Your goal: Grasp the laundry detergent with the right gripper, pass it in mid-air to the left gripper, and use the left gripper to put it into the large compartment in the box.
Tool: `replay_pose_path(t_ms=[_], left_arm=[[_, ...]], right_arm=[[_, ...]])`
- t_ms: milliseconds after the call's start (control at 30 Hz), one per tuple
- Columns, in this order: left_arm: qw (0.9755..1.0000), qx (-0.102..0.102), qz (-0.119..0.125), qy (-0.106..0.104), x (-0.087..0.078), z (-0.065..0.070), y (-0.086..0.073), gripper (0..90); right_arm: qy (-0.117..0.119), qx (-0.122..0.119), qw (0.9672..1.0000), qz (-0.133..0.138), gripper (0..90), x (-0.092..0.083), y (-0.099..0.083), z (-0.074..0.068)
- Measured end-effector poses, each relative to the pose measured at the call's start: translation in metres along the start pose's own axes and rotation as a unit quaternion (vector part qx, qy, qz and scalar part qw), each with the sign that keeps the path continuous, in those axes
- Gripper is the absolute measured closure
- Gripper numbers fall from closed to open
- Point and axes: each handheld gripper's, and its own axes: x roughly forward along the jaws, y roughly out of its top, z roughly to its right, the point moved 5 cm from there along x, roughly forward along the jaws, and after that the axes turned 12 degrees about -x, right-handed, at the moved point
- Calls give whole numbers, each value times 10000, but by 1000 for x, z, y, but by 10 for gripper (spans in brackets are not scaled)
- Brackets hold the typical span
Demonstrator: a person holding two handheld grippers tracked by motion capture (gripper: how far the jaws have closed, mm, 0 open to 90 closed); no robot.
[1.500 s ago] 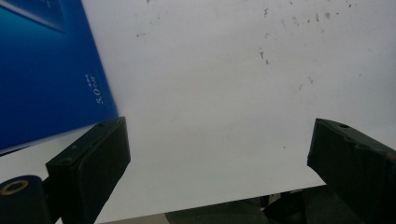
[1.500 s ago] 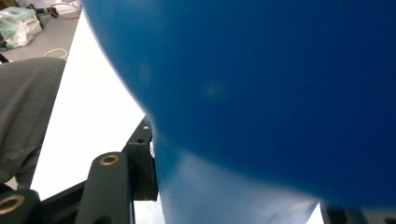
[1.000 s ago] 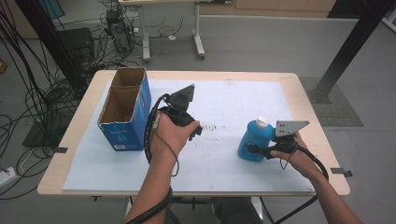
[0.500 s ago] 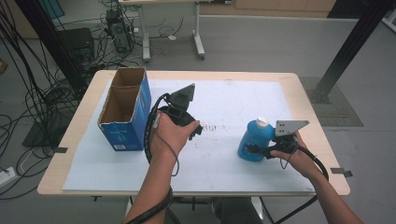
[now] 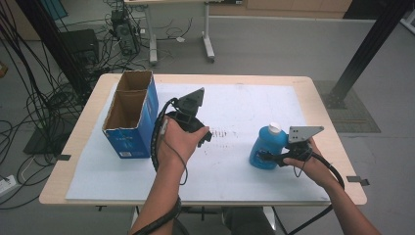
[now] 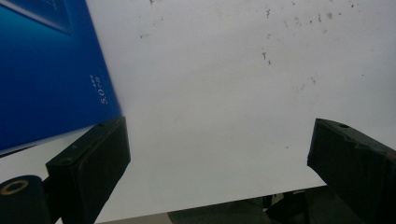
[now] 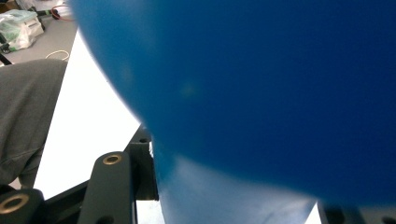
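Blue bottle (image 5: 265, 147) stands upright at the table's four o'clock, pinched low on its body by my right gripper (image 5: 268, 157). My left gripper (image 6: 219, 172), jaws spread and empty, hovers beside the open cardboard box (image 5: 128, 128) at nine o'clock; its visible compartments look empty.

Box (image 5: 131, 115) blocks left; mat centre (image 5: 235, 110) free.

An open blue cardboard box (image 5: 131, 115) is set upright near the bench's (image 5: 318, 98) left edge, on the white sheet (image 5: 244, 105) by which most of the top is covered. Tangled cables (image 5: 34, 105) are seen on the floor beyond the left edge.
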Motion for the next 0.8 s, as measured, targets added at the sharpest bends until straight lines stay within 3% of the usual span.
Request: replay_pose_path(t_ms=[800], left_arm=[[10000, 25, 19, 20, -2, 0, 1, 62]], right_arm=[[3, 8, 10000, -3, 431, 0, 0, 0]])
